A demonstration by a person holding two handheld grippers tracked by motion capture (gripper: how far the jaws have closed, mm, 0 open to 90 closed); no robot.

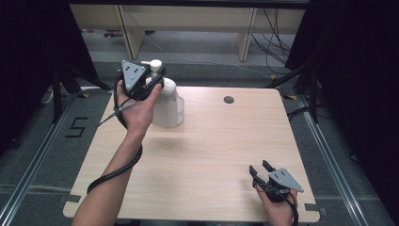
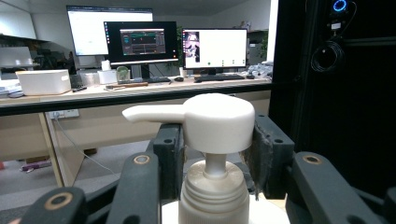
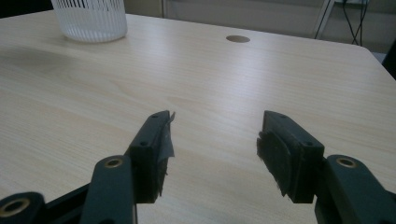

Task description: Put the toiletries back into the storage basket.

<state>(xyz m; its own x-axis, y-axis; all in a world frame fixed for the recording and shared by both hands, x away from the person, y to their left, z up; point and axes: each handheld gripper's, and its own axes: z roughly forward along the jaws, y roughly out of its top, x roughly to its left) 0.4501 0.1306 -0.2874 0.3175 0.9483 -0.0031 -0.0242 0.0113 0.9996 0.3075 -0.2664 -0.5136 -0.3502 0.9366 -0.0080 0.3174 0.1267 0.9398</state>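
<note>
A white pump bottle (image 1: 168, 107) stands on the table's far left part, and its ribbed base (image 3: 88, 18) appears in the right gripper view. My left gripper (image 1: 157, 76) is at the bottle's top, held from the left by a hand. In the left gripper view the jaws flank the white pump head (image 2: 212, 120) and press against its sides, so my left gripper (image 2: 217, 142) is shut on it. The nozzle points left in that view. My right gripper (image 1: 259, 167) rests low near the table's front right, open (image 3: 215, 140), with nothing between its fingers.
The light wooden table (image 1: 211, 155) has a round cable hole (image 1: 228, 99) near its far edge. Black curtains stand at both sides, and a wooden shelf frame (image 1: 127, 28) is behind. Desks with monitors (image 2: 215, 49) lie beyond the bottle.
</note>
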